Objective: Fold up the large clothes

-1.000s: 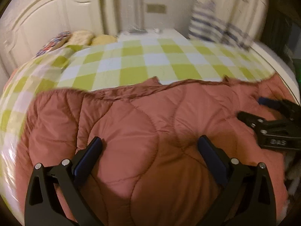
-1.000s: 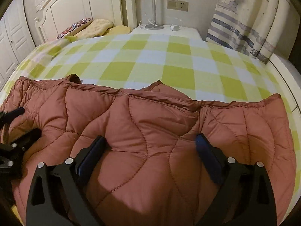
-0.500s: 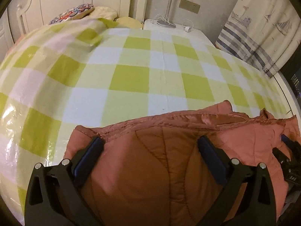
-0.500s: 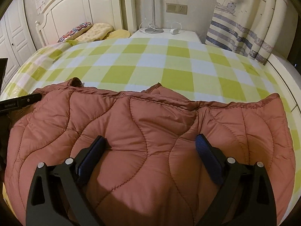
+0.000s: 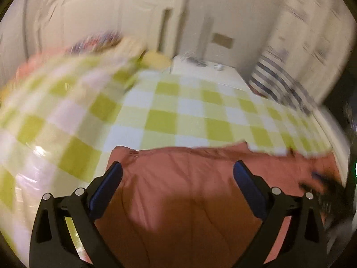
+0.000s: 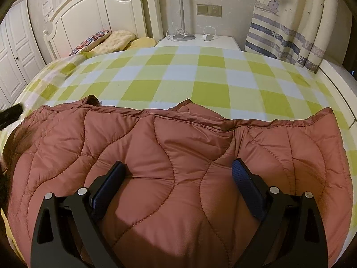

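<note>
A rust-red quilted jacket lies spread across the near part of a bed with a green-and-white checked sheet. My right gripper stands open, fingers wide apart, low over the jacket's middle; puffed fabric rises between them. In the blurred left wrist view my left gripper is open too, over the jacket's left end near its far corner. The right gripper shows there as a dark blur at the right edge. One black tip of the left gripper pokes in at the right wrist view's left edge.
A white headboard and pillows stand at the far left. A white nightstand with a lamp base and a charger sits behind the bed. A striped curtain hangs at the far right. The sheet beyond the jacket is bare.
My left gripper moved from the jacket's middle to its left end and is still swinging, so its view is blurred. The right gripper has stayed almost still over the jacket.
</note>
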`<state>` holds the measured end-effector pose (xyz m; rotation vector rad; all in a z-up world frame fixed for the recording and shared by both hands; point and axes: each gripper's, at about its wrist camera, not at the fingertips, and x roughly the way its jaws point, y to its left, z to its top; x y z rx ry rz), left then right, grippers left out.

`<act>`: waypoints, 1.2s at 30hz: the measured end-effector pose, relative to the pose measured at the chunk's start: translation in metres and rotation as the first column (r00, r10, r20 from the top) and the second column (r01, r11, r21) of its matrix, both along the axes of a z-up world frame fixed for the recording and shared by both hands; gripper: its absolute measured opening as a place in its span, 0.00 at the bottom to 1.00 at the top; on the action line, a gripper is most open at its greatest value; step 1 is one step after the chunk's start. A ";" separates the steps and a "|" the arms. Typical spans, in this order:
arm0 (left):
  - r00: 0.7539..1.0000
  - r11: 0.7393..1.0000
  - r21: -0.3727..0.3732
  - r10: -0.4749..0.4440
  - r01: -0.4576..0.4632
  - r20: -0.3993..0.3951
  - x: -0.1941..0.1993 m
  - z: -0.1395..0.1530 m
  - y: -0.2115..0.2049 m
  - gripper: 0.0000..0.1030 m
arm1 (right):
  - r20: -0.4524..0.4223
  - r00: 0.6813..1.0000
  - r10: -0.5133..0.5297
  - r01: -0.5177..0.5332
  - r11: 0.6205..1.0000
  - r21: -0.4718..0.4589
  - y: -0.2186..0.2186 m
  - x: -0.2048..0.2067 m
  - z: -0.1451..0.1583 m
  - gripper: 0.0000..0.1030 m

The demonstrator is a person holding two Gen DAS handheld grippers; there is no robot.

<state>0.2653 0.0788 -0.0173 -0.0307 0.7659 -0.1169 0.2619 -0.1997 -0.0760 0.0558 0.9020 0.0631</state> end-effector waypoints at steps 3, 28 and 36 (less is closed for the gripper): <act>1.000 0.987 0.162 0.008 -0.013 0.029 -0.013 -0.021 -0.008 0.98 | 0.003 1.000 0.000 0.000 1.000 0.003 0.000 -0.001 0.000 0.89; 0.994 0.999 0.013 0.045 -0.044 -0.103 0.012 -0.045 0.023 0.98 | 0.070 0.974 0.217 -0.205 0.966 -0.155 0.094 -0.069 0.027 0.95; 0.994 0.999 0.003 0.040 -0.040 -0.097 0.013 -0.045 0.024 0.98 | 0.080 0.974 -0.214 0.217 0.976 -0.030 -0.059 -0.072 0.012 0.95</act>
